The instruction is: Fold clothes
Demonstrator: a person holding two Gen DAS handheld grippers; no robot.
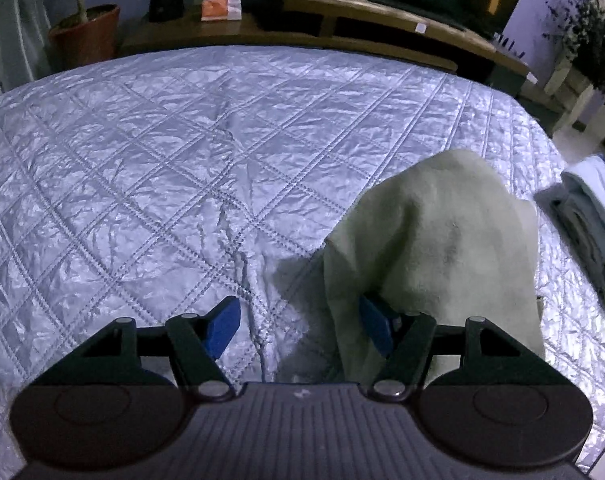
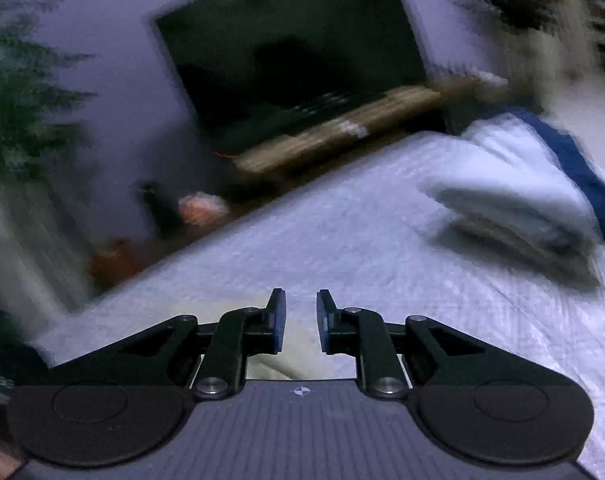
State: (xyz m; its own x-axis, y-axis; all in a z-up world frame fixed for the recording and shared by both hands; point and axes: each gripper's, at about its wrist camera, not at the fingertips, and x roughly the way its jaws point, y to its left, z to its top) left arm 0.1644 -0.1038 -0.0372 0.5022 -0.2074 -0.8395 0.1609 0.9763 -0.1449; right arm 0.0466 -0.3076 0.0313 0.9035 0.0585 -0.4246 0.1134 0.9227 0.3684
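A pale green cloth (image 1: 434, 240) hides the right finger's tip (image 1: 376, 326). Ahead of the other jaws, the folded stack (image 2: 518, 200) blurs.

Both wrist views look across the quilted bed (image 1: 182, 168) toward the television (image 2: 286, 60); the left steeply downward, the right tilted, blurred.

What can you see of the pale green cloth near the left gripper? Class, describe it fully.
The pale green cloth looks soft and fuzzy, like fleece or towelling, plain with no print. It is draped in a rounded, hood-like hump over the right-hand finger of the left gripper, hiding most of that blue pad, and hangs down past it. The jaws stand wide apart with nothing pinched between them. Its lower folds fall onto the white quilted bedspread, casting a shadow to its left.
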